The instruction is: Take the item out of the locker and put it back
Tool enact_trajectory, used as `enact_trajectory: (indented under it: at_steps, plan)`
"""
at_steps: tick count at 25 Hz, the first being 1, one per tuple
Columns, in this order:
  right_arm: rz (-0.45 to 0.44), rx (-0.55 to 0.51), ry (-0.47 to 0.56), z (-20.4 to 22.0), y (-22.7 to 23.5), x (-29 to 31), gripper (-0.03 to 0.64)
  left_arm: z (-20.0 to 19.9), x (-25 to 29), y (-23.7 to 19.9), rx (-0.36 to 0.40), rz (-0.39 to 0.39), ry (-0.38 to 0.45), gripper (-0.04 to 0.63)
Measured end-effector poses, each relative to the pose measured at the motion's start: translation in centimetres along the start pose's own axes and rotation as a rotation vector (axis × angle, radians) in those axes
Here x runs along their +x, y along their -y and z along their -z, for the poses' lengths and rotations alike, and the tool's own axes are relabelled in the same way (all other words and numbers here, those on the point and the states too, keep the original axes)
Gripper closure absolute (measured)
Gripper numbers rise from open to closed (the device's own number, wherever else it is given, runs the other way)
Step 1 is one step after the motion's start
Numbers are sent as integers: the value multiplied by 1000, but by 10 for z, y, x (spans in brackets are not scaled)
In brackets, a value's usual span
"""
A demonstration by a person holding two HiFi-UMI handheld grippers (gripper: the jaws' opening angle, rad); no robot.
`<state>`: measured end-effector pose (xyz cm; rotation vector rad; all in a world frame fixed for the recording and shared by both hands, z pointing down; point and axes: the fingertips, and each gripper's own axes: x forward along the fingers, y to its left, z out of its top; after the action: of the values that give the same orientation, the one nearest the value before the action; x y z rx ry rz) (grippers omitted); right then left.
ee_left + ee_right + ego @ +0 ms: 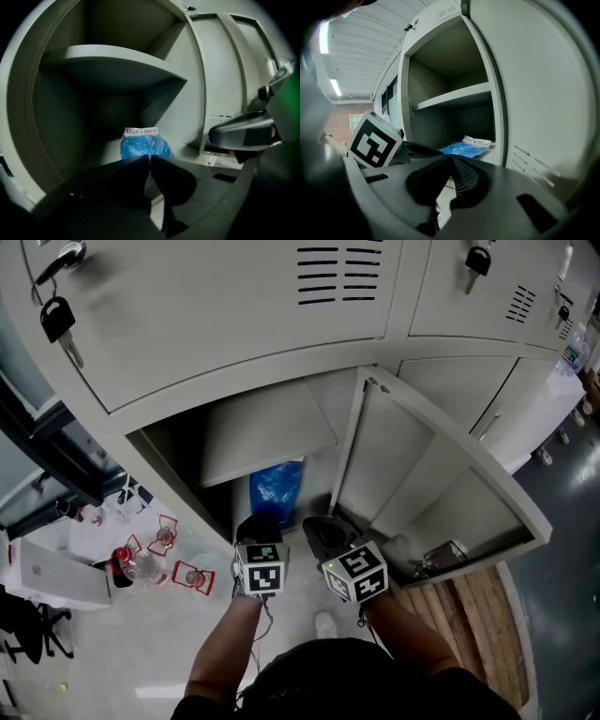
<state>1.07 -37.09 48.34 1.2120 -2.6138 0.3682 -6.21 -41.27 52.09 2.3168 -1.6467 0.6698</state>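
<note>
Grey sheet-metal floor of the open locker compartment [185, 147], with a grey metal shelf [112, 63] above it at 12 o'clock. A crinkled blue plastic bag with a white label strip [140, 146] lies directly on this floor, toward the rear. Pale grey room floor [141, 643]: a clear red-capped plastic bottle [136, 566] lies at 9 o'clock.

Blue bag [140, 147] — lower edge behind the left gripper [150, 158] — label [140, 131] print illegibly small
</note>
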Motion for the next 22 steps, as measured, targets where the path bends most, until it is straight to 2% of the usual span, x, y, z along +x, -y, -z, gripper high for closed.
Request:
enact_trajectory:
  at_steps: [6,10,14,22]
  plan:
    - [-5,0,-2,0,0,3,618,-2,4,0,-3,-1,6,570]
    - [1,2,-4,1,0,2,618,4,7,2,-7,23,1,471]
    - [9,2,-8,3,-4,1,618,0,3,3,0,34,33,426]
    - [28,7,-4,4,-17,-5,618,1,-18,2,-7,52,73,423]
